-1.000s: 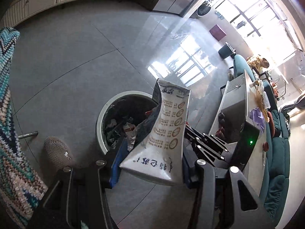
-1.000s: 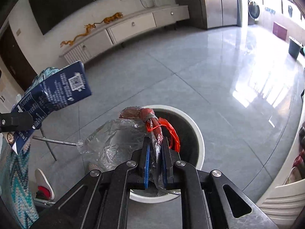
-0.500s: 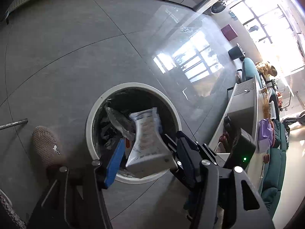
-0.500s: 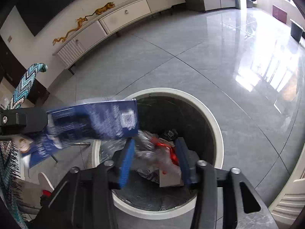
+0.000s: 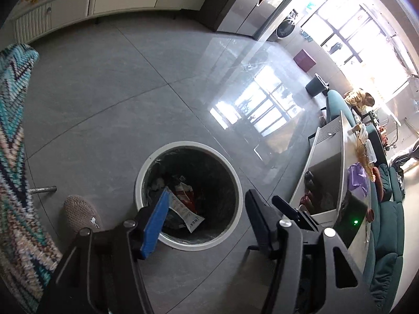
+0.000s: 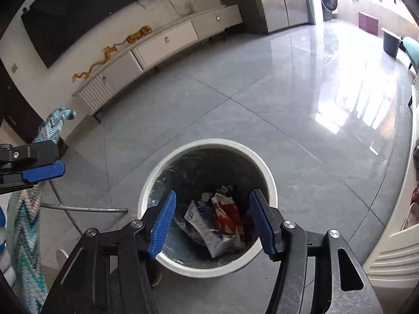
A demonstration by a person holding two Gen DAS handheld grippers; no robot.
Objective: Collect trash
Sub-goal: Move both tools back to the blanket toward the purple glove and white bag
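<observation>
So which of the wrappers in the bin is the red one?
In the right wrist view, the crumpled red-and-white wrapper in the bin, right of the white-and-blue carton. The clear plastic beneath has no colour.

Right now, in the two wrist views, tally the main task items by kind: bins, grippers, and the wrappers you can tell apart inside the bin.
Trash bin: 1
Grippers: 2, left gripper and right gripper, jaws opening, nothing between them
Wrappers told apart in the bin: 2, white-and-blue carton and red-and-white wrapper; the rest of the pile is too dark to count
Total: 5
</observation>
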